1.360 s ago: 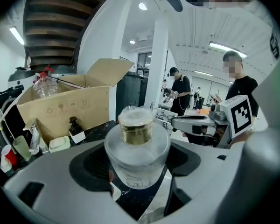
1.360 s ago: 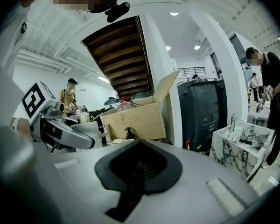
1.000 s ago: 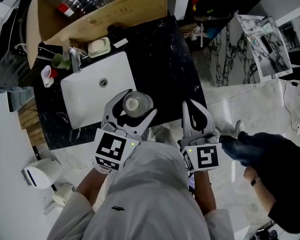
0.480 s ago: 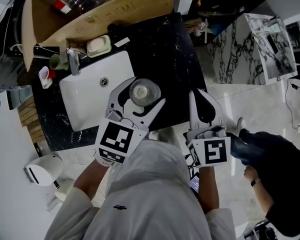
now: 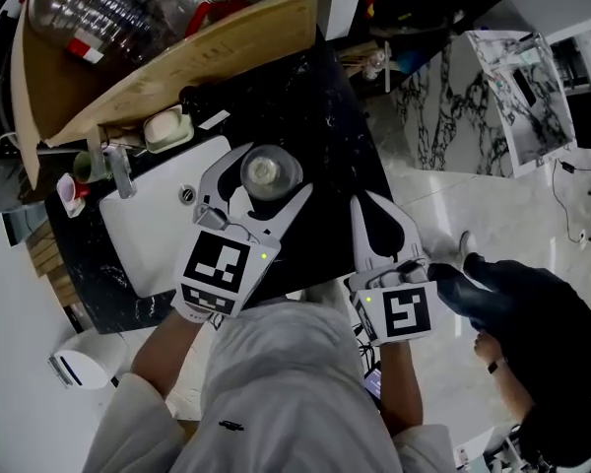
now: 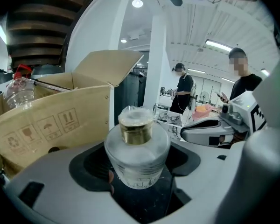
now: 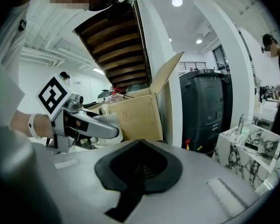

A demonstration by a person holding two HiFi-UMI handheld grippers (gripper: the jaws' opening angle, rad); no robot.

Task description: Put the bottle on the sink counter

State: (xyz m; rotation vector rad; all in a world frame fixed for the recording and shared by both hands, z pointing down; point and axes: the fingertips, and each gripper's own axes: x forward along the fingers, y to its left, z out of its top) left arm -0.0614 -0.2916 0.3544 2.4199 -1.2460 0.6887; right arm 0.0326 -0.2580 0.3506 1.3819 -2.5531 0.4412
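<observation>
1. The left gripper (image 5: 273,173) pinched a squat frosted glass bottle (image 6: 136,146) with a gold collar, upper centre of the head view.
2. It hung over the black marble counter (image 5: 327,131), just right of the white sink basin (image 5: 143,225).
3. The right gripper (image 5: 362,205), right of centre, had its jaws pressed together on nothing.

The left gripper (image 6: 138,164) has its two grey jaws closed against the sides of a frosted glass bottle (image 6: 137,155), which stands upright with a gold collar and a clear cap. Behind the bottle to its left rises an open cardboard box (image 6: 60,118) with a clear plastic jug (image 6: 17,90) in it. To the bottle's right lies the right gripper (image 6: 196,133), and two people (image 6: 184,90) stand far behind it.
</observation>
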